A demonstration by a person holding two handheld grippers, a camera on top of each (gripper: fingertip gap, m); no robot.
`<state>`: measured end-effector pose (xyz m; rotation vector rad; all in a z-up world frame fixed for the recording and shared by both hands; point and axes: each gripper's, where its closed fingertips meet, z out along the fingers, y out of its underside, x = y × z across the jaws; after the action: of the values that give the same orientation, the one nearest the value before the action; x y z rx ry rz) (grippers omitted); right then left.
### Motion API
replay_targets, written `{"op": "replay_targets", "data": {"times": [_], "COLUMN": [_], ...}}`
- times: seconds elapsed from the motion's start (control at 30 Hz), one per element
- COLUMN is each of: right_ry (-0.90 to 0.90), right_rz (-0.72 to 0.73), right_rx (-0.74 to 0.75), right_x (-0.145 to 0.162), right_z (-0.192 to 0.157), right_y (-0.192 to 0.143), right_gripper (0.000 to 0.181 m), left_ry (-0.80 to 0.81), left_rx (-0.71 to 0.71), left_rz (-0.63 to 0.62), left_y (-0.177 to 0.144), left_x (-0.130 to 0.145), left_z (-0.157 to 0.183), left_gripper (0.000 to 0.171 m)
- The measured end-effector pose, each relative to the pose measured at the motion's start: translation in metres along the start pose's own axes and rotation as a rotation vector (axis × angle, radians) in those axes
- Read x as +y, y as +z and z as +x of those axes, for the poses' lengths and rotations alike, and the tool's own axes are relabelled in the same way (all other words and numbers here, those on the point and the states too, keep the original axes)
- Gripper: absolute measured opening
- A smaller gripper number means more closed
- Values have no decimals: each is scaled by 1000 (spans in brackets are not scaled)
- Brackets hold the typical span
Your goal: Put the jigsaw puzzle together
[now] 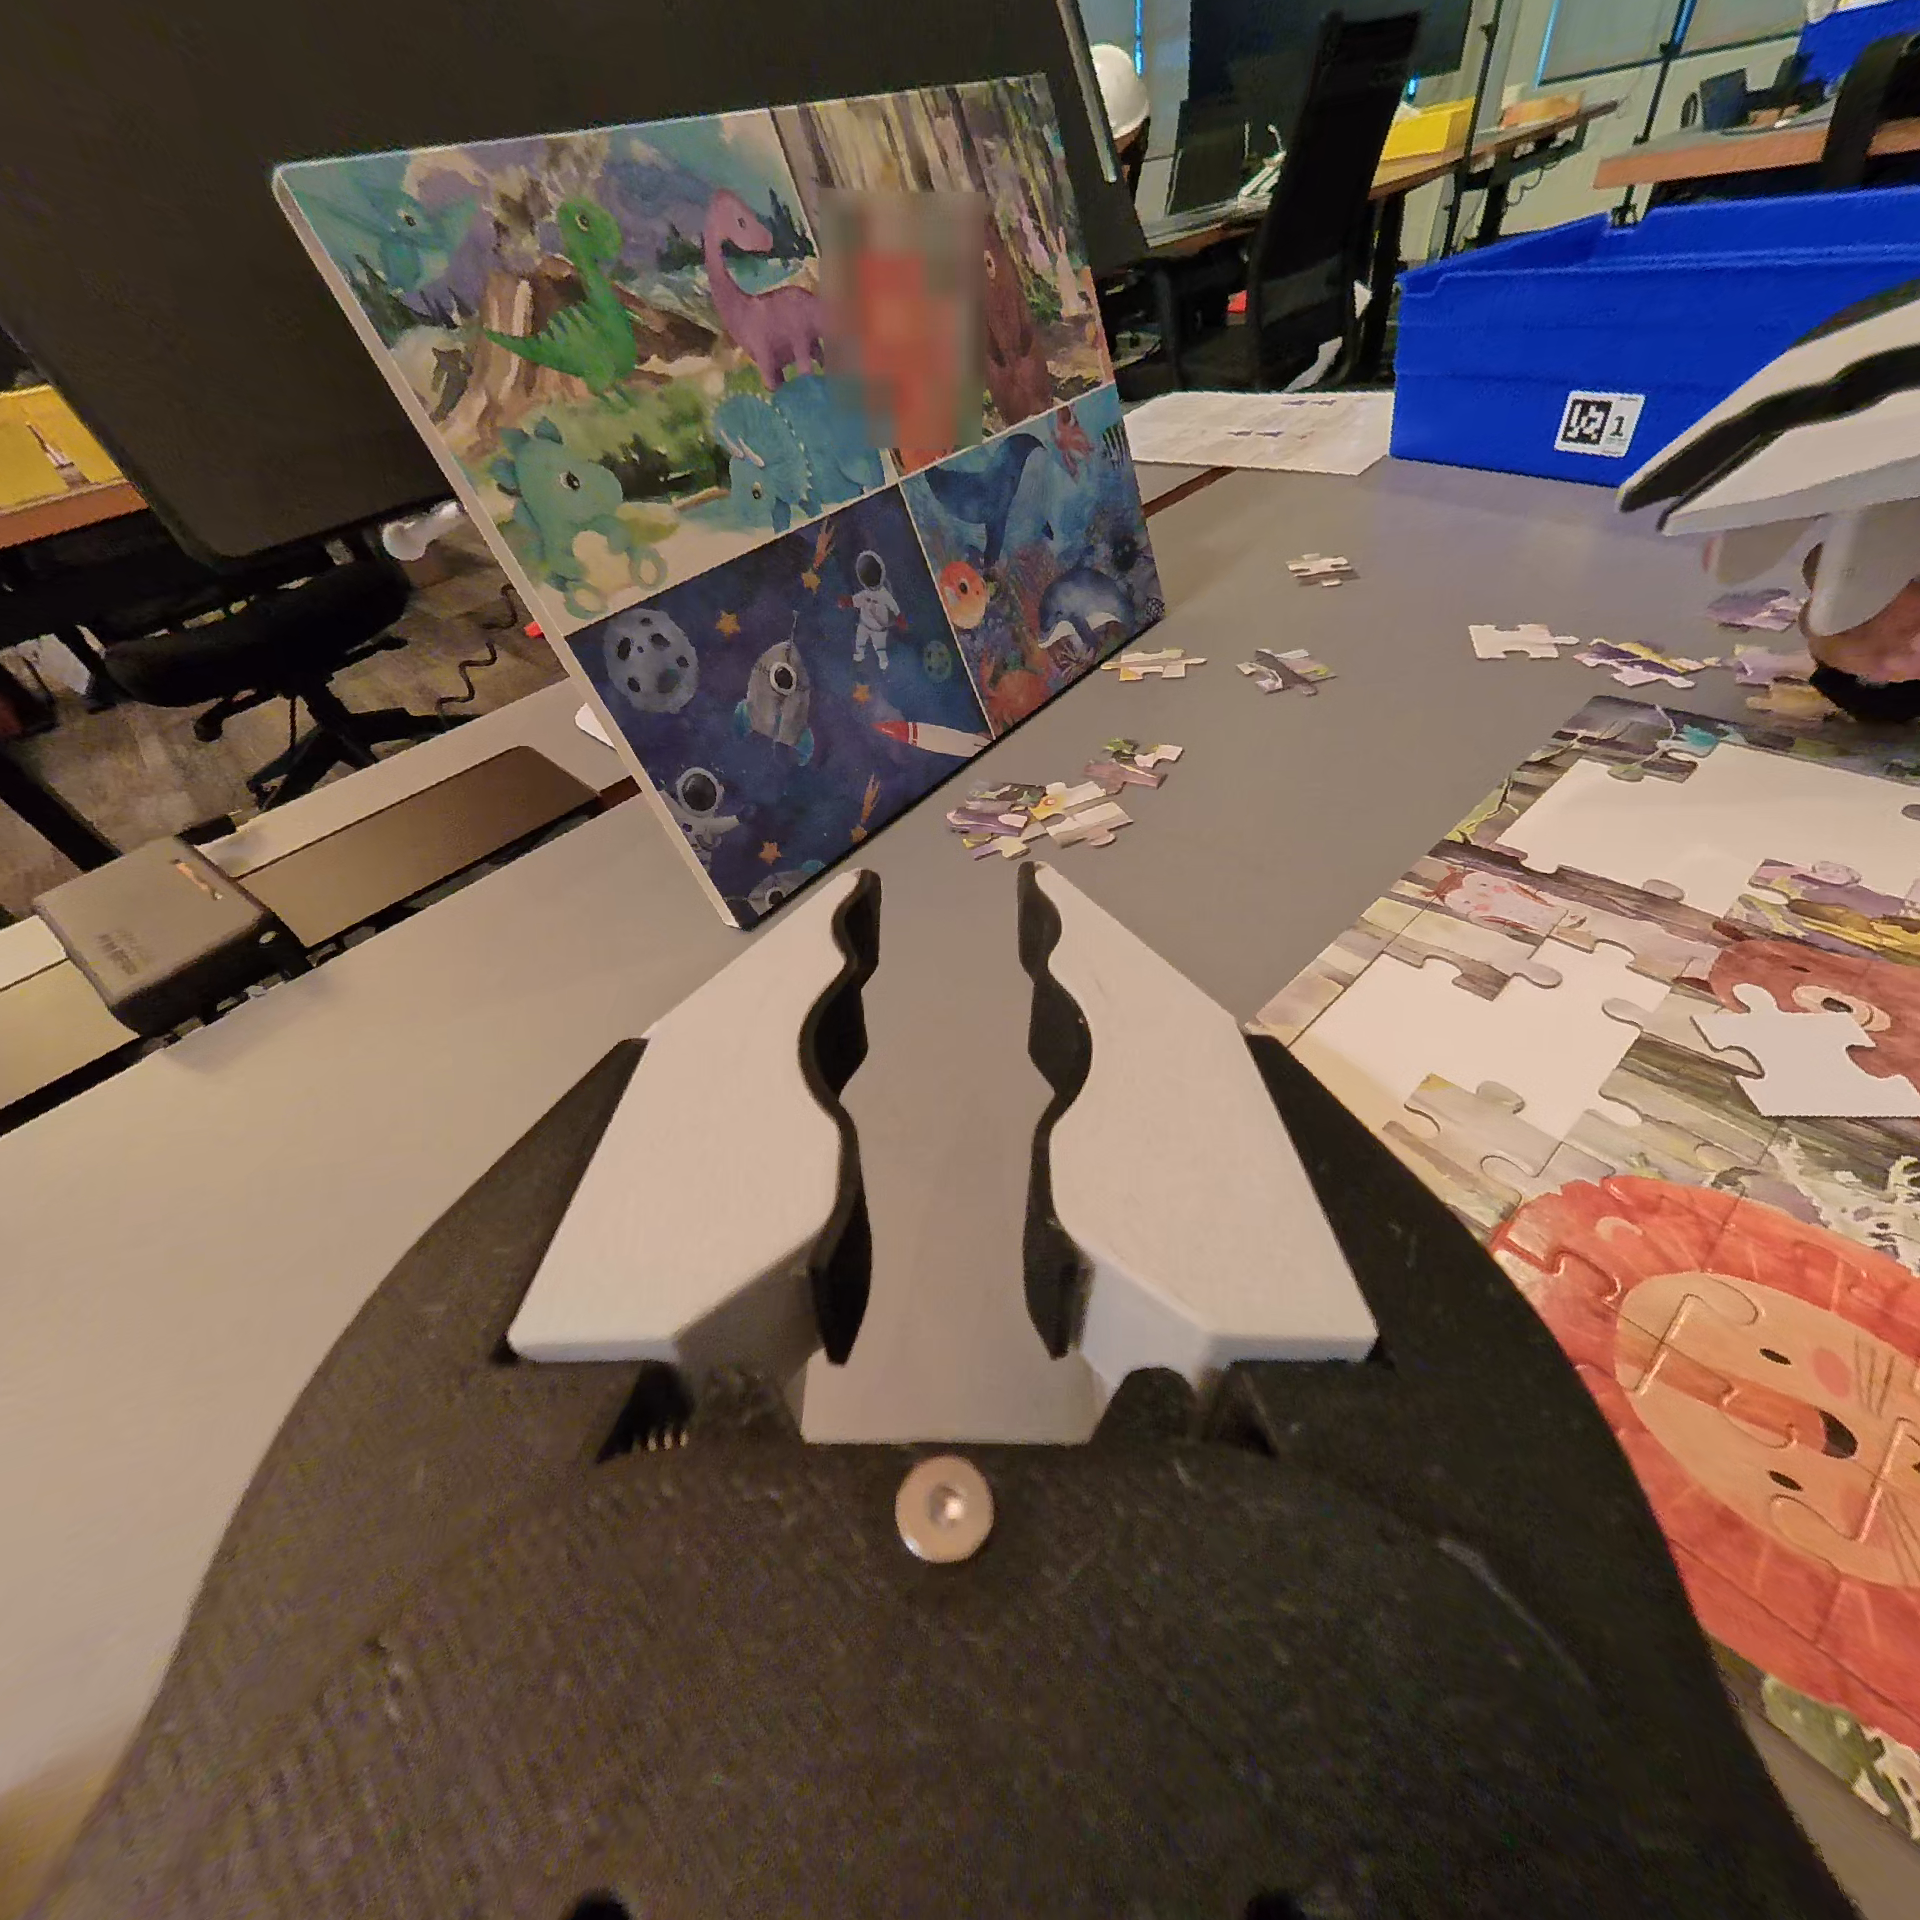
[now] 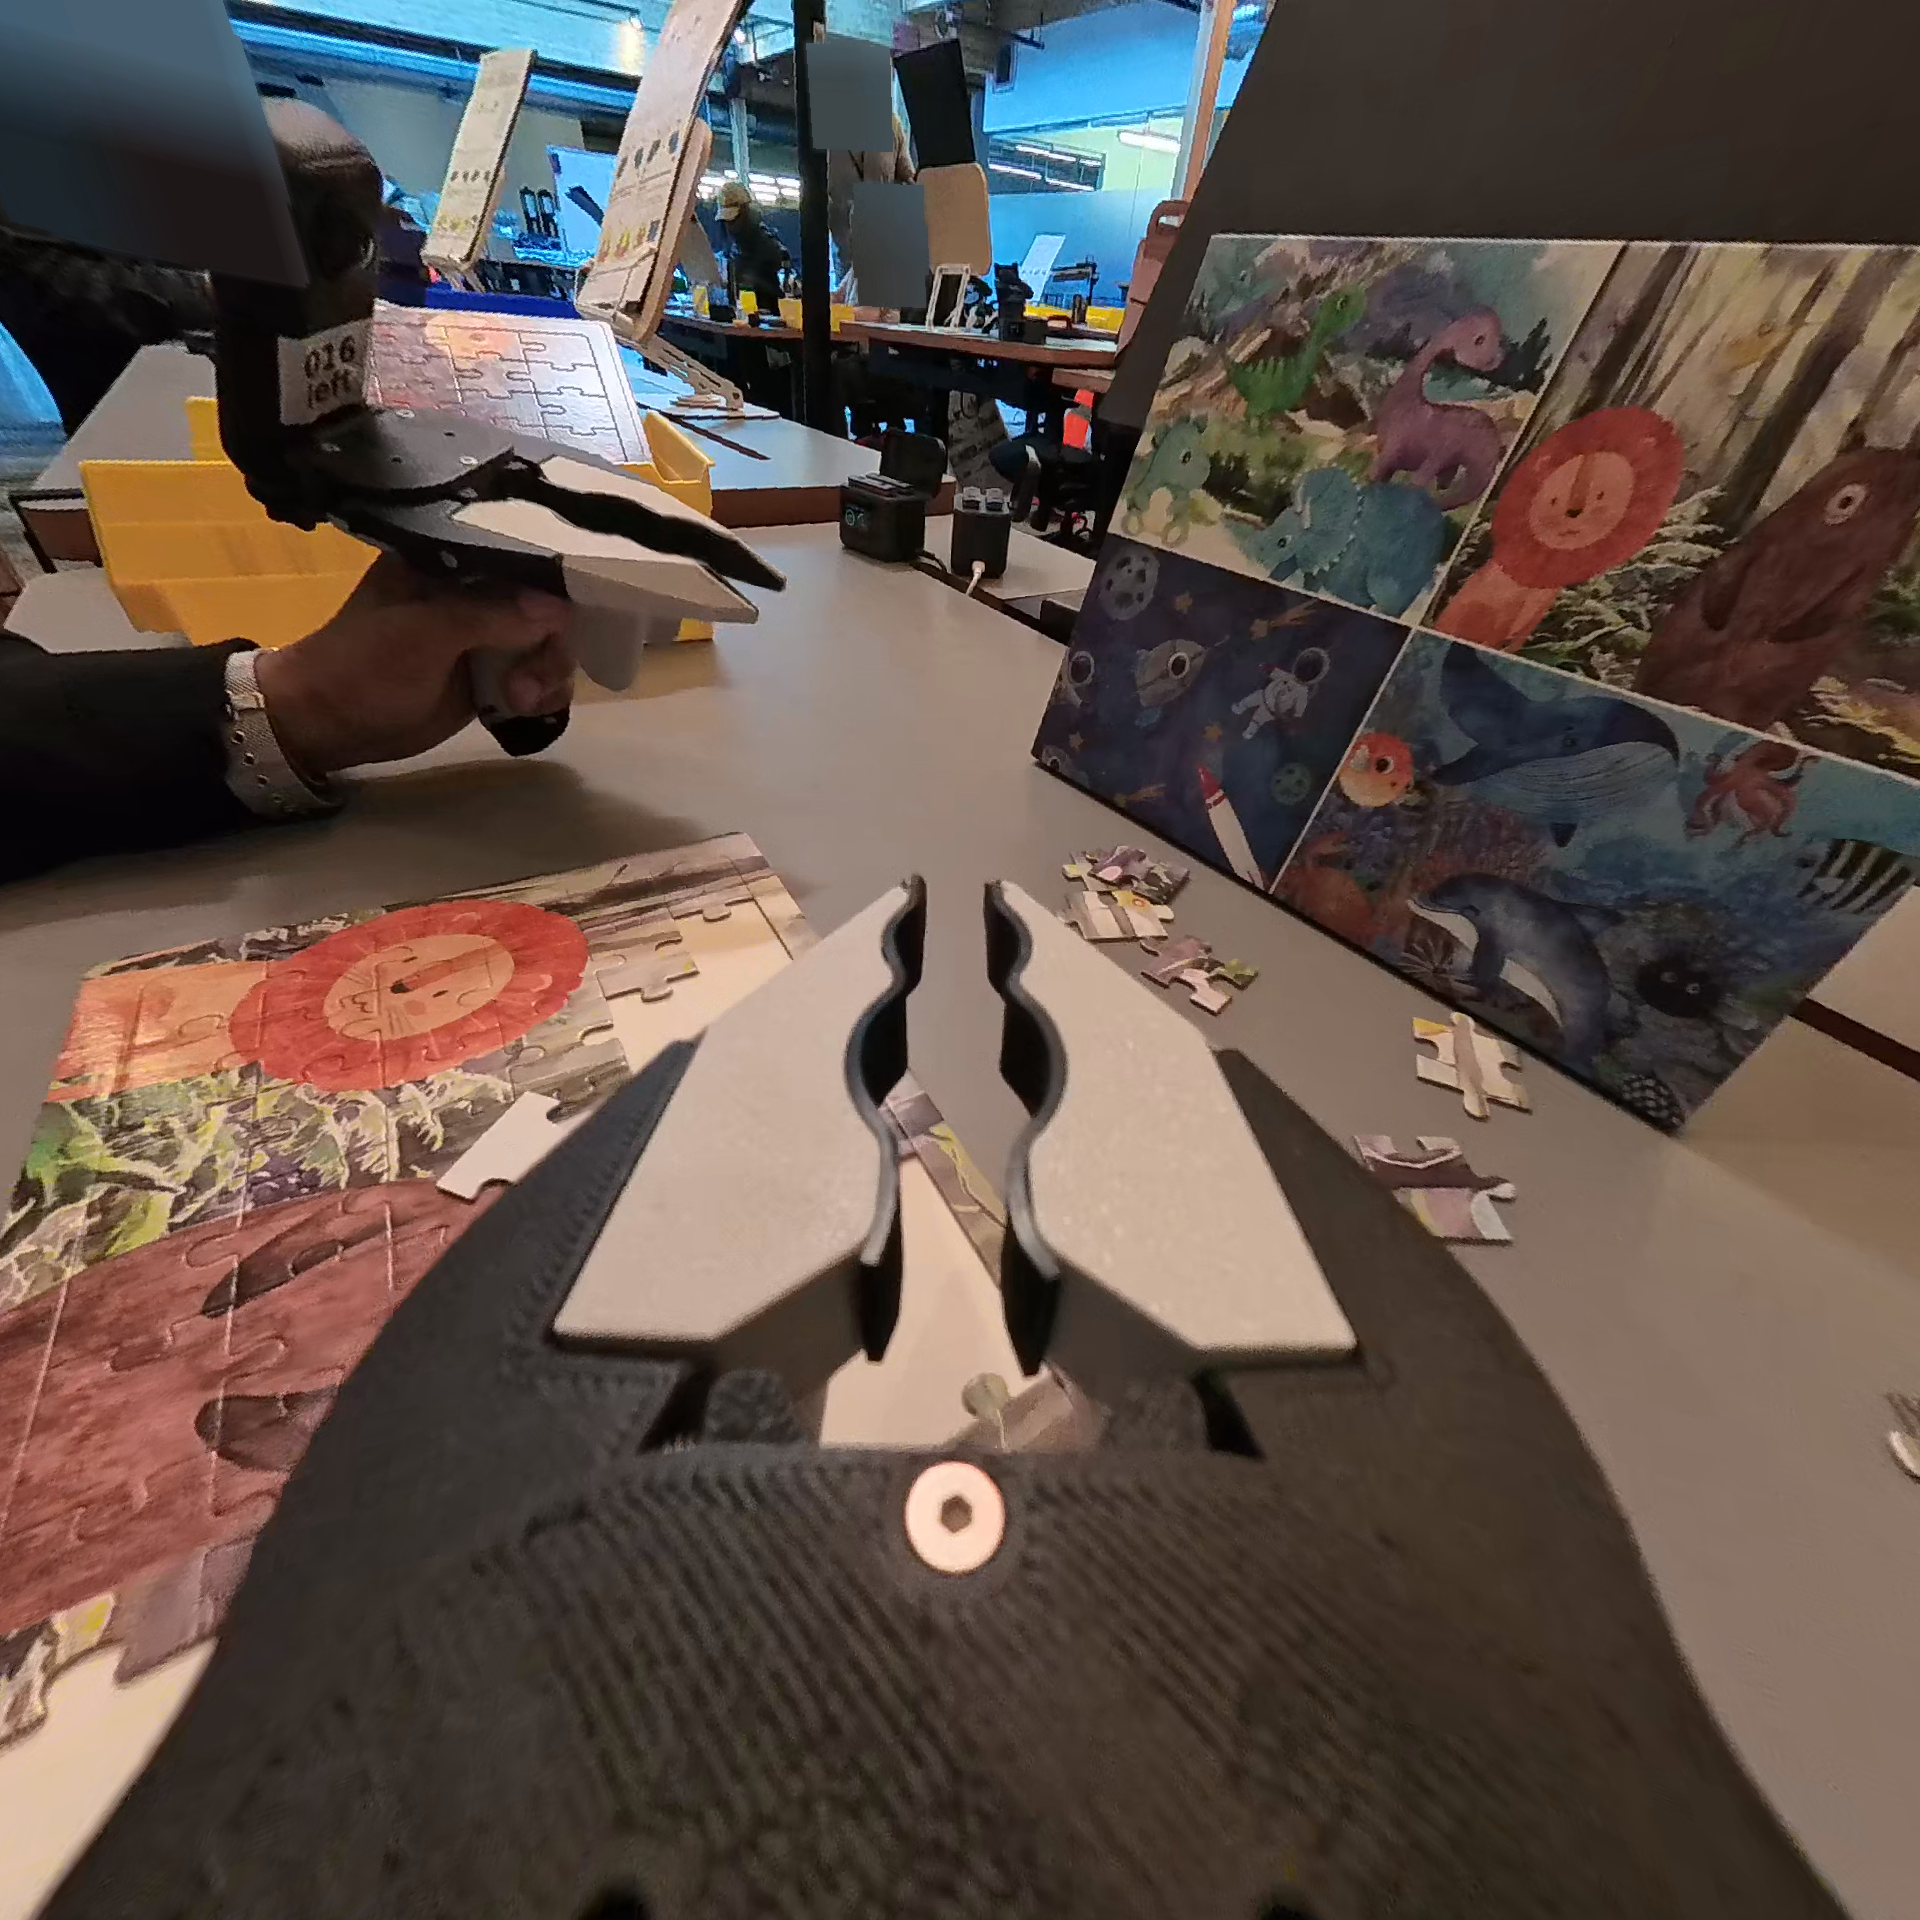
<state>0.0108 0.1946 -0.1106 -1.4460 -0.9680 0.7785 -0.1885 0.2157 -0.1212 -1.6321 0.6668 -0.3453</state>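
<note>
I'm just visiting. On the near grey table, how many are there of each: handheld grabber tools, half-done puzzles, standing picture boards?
Handheld grippers: 2, the left gripper and the right gripper, both open and empty
Partly assembled puzzle: 1
Standing picture board: 1
Total: 4

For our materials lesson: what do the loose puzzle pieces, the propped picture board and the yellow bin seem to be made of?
Loose puzzle pieces: probably printed cardboard, matte; thin, flat, with pale cut edges.
Picture board: a rigid, thin printed panel with a white edge, perhaps card or foam board; the core cannot be told.
Yellow bin: likely moulded plastic, smooth, evenly coloured walls.
</note>
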Motion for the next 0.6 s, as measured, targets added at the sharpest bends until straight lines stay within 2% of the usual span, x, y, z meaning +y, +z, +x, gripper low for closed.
{"op": "replay_targets", "data": {"times": [0.3, 0.5, 0.6], "right_ry": [-14, -25, 8], "right_rz": [11, 71, 58], "right_rx": [27, 35, 0], "right_x": [-1, -17, -23], "right_z": [5, 5, 3], "right_y": [-3, -7, -3], "right_gripper": [11, 16, 19], "left_ry": [-1, -19, -63], "left_rx": [19, 50, 113], "left_rz": [9, 2, -24], "left_y": [0, 3, 5], "left_x": [-3, -3, -3], "left_z": [4, 10, 21], "left_gripper": [26, 26, 20]}}
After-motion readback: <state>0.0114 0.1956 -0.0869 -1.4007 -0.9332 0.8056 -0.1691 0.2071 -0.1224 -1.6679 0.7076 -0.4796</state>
